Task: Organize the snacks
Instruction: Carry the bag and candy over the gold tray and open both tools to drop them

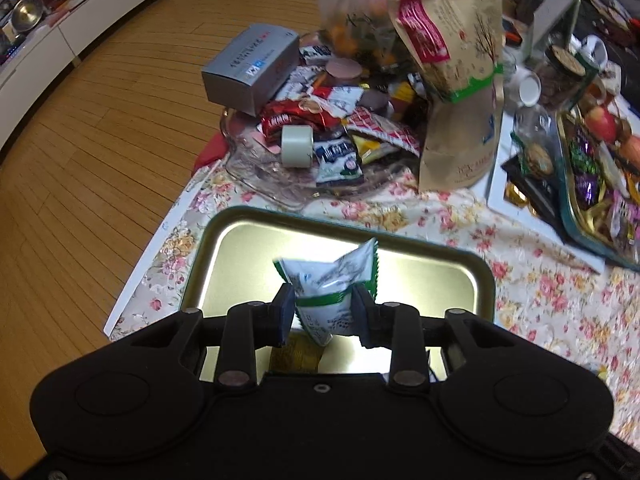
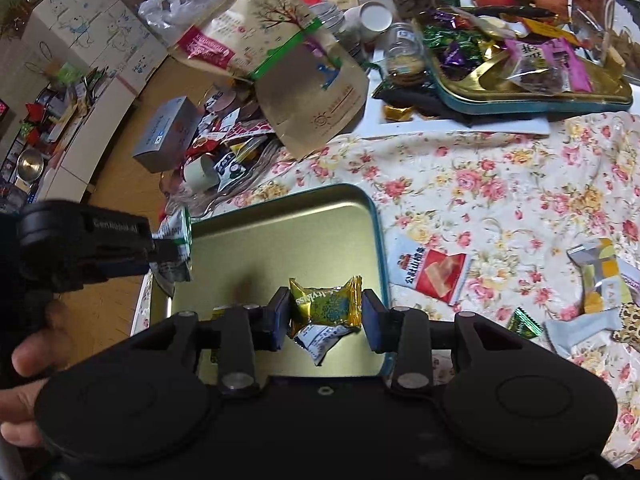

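Note:
My left gripper [image 1: 322, 312] is shut on a white and green snack packet [image 1: 332, 284] and holds it above a gold tin tray [image 1: 248, 248] with a teal rim. A gold wrapped candy [image 1: 296, 354] lies in the tray under it. In the right wrist view, my right gripper [image 2: 325, 316] is shut on a gold candy wrapper [image 2: 326, 306] over the same tray [image 2: 280, 224], with a white and blue packet [image 2: 320, 340] just below it. The left gripper [image 2: 170, 254] with its packet [image 2: 176, 232] shows at the tray's left edge.
A glass dish [image 1: 256, 168] piled with snacks, a grey box [image 1: 252, 68] and a brown pouch [image 1: 460, 92] stand behind the tray. A second full tin [image 2: 520, 92] sits far right. Loose packets [image 2: 436, 272] lie on the floral cloth [image 2: 500, 184]. Wooden floor lies left.

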`<move>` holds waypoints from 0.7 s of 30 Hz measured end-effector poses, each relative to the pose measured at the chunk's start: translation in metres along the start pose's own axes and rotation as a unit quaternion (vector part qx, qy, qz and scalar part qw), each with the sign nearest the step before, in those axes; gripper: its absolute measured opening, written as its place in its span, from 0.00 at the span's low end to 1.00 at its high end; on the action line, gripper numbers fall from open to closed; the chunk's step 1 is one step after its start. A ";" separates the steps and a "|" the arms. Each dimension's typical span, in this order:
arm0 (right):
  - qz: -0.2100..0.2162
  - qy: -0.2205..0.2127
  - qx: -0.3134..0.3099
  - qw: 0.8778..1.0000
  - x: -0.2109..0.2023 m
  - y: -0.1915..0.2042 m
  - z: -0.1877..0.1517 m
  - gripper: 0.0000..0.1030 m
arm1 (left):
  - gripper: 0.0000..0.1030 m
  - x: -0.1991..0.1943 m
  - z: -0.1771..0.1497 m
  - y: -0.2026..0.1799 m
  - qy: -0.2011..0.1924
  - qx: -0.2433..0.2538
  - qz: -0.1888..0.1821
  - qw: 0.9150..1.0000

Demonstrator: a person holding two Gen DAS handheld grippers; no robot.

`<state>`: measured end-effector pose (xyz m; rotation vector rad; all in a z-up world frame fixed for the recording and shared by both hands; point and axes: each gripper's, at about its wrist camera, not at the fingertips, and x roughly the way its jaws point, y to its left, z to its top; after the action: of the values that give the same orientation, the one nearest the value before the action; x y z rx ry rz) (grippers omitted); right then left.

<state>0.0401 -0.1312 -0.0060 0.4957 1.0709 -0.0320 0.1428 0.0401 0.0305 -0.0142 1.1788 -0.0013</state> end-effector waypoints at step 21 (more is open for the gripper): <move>0.017 -0.035 -0.044 0.998 0.007 0.035 0.006 0.51 | 0.41 0.009 -0.002 0.004 0.029 -0.015 0.005 0.999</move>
<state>0.0576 -0.1011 0.0029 0.4298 0.9912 0.0280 0.1443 0.0443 0.0219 -0.0357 1.2366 0.0243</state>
